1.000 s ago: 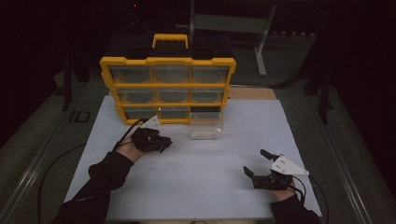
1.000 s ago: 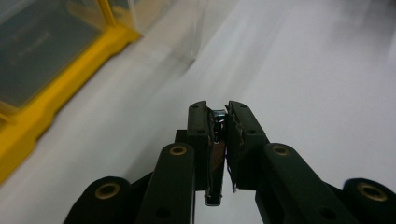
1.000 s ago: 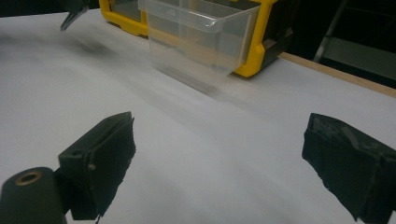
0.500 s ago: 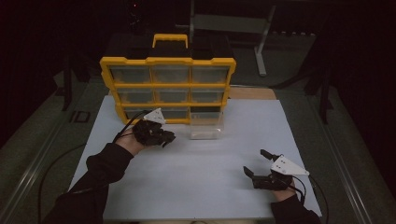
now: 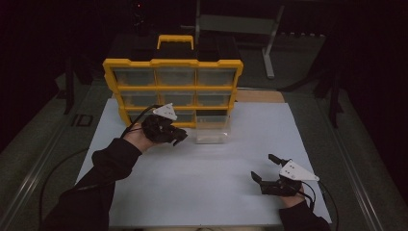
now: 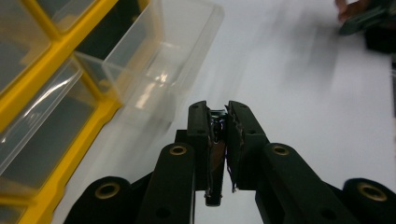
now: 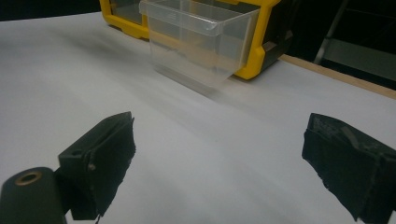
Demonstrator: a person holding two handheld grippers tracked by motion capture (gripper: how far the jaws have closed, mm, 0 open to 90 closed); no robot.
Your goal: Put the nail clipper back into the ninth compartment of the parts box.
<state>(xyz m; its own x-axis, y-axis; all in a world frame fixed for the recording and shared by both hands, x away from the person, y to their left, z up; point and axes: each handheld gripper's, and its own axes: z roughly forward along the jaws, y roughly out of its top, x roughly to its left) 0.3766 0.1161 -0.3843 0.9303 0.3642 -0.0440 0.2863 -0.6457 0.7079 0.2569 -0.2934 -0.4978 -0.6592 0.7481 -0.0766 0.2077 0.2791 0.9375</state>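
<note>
The white counter (image 5: 207,178) lies bare across its whole middle and near edge, so there is wide passage between the two hands. Along the far edge the yellow drawer cabinet (image 5: 173,86) stands as a wall, blocking any reach straight back. A clear drawer (image 5: 211,131) juts out from the cabinet's bottom row, resting on the counter and taking up room in front of it. The left hand-held gripper (image 5: 175,137) hangs just beside that drawer, close to the cabinet front. The right hand-held gripper (image 5: 264,168) sits near the right near corner, well apart from everything.
</note>
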